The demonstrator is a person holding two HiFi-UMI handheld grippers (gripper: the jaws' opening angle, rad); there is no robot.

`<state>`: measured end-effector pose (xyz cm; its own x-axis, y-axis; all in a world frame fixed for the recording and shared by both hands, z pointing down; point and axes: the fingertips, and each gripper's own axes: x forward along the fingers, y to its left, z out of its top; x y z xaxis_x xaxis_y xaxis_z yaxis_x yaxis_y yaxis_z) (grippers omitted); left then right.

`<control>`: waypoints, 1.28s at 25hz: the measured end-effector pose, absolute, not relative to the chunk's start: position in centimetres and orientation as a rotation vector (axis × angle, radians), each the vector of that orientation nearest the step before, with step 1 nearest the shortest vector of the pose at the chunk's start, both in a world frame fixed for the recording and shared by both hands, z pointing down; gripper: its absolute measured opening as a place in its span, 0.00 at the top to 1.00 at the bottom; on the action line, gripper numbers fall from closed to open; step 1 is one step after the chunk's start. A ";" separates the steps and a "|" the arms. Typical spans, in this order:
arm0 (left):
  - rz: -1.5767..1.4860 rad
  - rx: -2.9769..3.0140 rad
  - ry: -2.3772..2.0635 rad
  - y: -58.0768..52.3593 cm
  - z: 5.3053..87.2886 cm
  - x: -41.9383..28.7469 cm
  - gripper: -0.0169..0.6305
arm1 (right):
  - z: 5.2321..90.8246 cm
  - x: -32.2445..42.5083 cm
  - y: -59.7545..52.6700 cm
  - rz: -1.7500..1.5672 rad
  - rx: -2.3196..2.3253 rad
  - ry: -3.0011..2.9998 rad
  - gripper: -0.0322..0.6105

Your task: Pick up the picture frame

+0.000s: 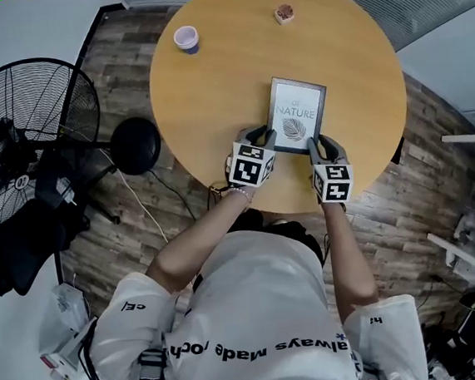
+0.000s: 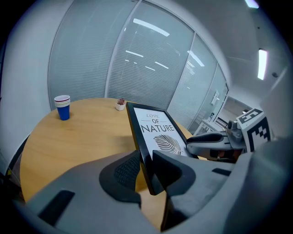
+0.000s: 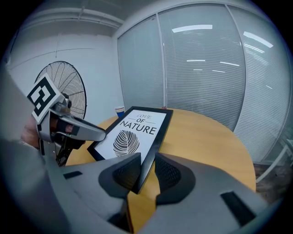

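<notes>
Person [image 1: 259, 325], seen from above: torso fills the bottom of the head view, shoulders cut off by its edge. Both forearms reach forward, and the marker cubes hide the hands.

Table [image 1: 212, 104]: round, wood top. Both grippers are over its near edge, which the arms partly cover.

Fan [image 1: 28, 142]: stands on the floor, well to the left of the left gripper. Its lower part is lost in dark clutter. In the right gripper view the left gripper hides part of its cage.

Blinds [image 2: 114, 59]: behind glass, beyond the table's far side.

Frame [image 1: 297, 114]: black border, white print with a leaf and "NATURE". It is held between the two grippers and runs away from them, far end higher than near end. A soft shadow lies on the table to its left. Whether the far edge touches the wood cannot be told.

Left gripper [image 1: 263, 134]: clenched on the frame's left edge near the bottom corner, one pad on the back and one on the face. The corner itself is hidden between the jaws.

Right gripper [image 1: 320, 142]: clamped on the frame's bottom right corner, with the edge wedged between its pads.

Cup [image 1: 186, 39]: blue with a white rim, well ahead and to the left of the left gripper, apart from the frame.

Pot [image 1: 285, 12]: small, beyond the frame's far edge. Its contents are too small to make out.
</notes>
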<state>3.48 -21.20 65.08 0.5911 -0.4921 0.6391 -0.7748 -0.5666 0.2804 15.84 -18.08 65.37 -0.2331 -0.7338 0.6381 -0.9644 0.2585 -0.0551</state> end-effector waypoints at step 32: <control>0.544 2.439 -1.084 -17.9 55.2 4.5 0.82 | 55.2 16.9 -14.4 0.409 1.700 -2.093 0.78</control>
<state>4.49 -17.95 55.24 0.6204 -0.6012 0.5037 -0.7632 -0.6108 0.2109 16.92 -14.42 55.18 -0.1709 -0.8561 0.4878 -0.9767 0.2125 0.0308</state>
